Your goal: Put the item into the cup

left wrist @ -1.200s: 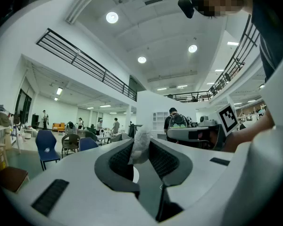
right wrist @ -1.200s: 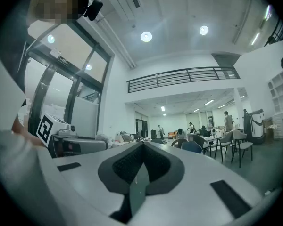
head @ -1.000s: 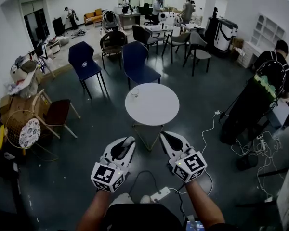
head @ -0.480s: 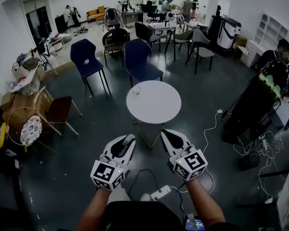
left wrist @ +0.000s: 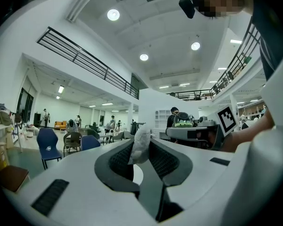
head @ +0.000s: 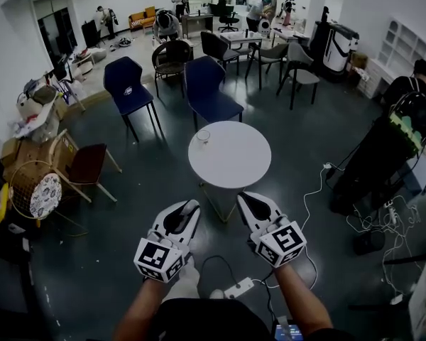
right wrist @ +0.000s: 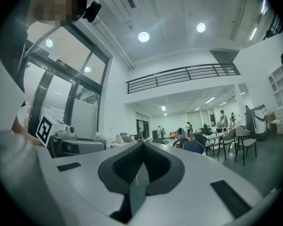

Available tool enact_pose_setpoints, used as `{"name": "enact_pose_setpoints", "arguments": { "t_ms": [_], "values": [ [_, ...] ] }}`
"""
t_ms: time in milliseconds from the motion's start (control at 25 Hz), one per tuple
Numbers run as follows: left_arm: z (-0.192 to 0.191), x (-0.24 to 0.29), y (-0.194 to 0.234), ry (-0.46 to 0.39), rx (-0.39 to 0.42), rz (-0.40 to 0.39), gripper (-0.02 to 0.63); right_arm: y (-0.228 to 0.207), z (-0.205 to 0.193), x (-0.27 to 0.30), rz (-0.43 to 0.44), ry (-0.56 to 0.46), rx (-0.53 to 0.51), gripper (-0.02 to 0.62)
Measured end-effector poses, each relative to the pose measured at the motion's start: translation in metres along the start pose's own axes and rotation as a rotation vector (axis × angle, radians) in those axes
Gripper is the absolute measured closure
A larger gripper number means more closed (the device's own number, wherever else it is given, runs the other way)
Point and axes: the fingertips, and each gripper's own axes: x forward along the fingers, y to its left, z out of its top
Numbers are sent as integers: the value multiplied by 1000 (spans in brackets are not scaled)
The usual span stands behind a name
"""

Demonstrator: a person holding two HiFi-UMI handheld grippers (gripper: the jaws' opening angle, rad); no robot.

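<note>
A small crumpled whitish item (left wrist: 141,144) sits pinched between the ribbed pads of my left gripper (left wrist: 140,147). In the head view that left gripper (head: 190,207) is held low in front of me, and my right gripper (head: 243,200) is beside it. The right gripper (right wrist: 142,147) is shut with nothing between its jaws. A clear cup (head: 203,136) stands near the left rim of a round white table (head: 234,158), some way ahead of both grippers. Neither gripper is over the table.
Two blue chairs (head: 207,84) stand behind the table and a dark red chair (head: 85,165) to its left. A power strip (head: 240,287) and cables lie on the floor by my feet. A person with a backpack (head: 408,112) stands at the right.
The table and cup sit slightly further right in the view as I move. Both grippers keep their pose, the left still holding the item.
</note>
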Motion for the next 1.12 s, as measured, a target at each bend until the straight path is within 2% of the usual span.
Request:
{"name": "enact_pose_setpoints", "arguments": {
  "t_ms": [320, 680, 760, 1120],
  "values": [
    [6, 57, 69, -10, -10, -23, 512, -42, 2, 75, -21, 2, -2, 589],
    [18, 125, 172, -12, -42, -67, 512, -92, 4, 186, -50, 11, 51, 589],
    [23, 138, 195, -10, -29, -76, 512, -101, 6, 211, -59, 14, 56, 589],
    [35, 178, 306, -7, -34, -88, 512, -126, 14, 323, -85, 22, 48, 589]
  ]
}}
